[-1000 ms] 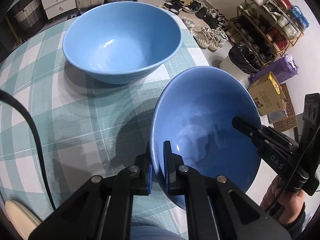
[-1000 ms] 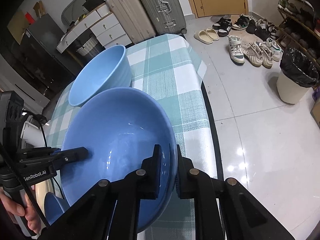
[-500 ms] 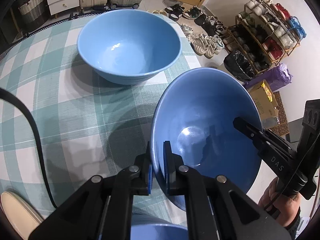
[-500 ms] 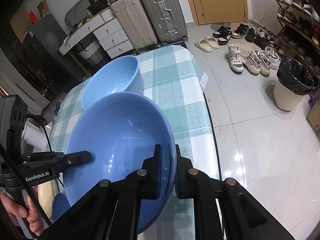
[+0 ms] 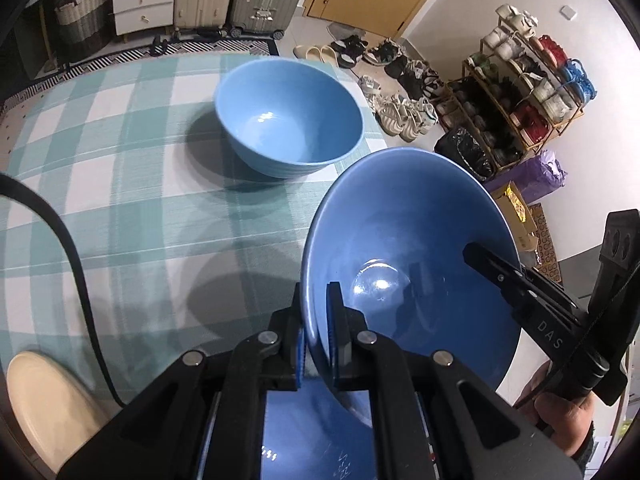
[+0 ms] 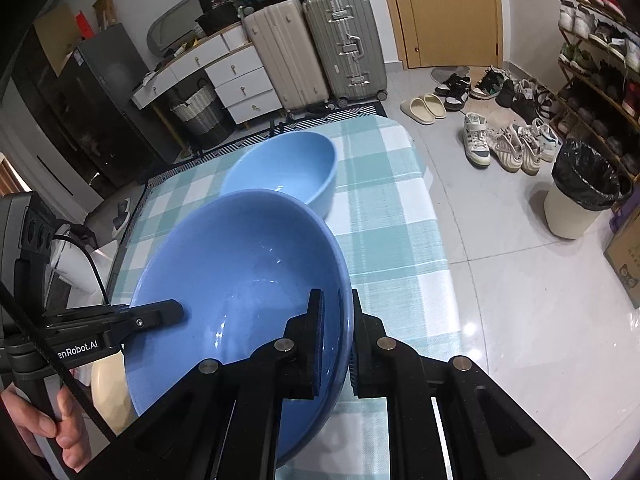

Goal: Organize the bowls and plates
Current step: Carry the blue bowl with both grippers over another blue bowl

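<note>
A blue bowl (image 5: 412, 264) hangs tilted above the checked tablecloth (image 5: 132, 200), held by both grippers on opposite sides of its rim. My left gripper (image 5: 316, 308) is shut on the near rim, one pad inside and one outside. My right gripper (image 6: 338, 320) is shut on the other side of that bowl (image 6: 240, 272) in the same way. A second, deeper blue bowl (image 5: 288, 120) stands upright on the cloth beyond it, apart from the held one. Another blue dish (image 5: 312, 432) shows below the left gripper, mostly hidden.
A cream plate (image 5: 44, 400) lies at the near left of the table. A black cable (image 5: 68, 240) runs across the cloth. The table's right edge (image 6: 436, 248) drops to a tiled floor with shoes, a bin (image 6: 580, 188) and a shoe rack. Suitcases and drawers stand behind.
Both grippers have risen with the bowl between them. The deeper bowl on the table now looks smaller and farther off. A blue dish has come into view under the left gripper.
</note>
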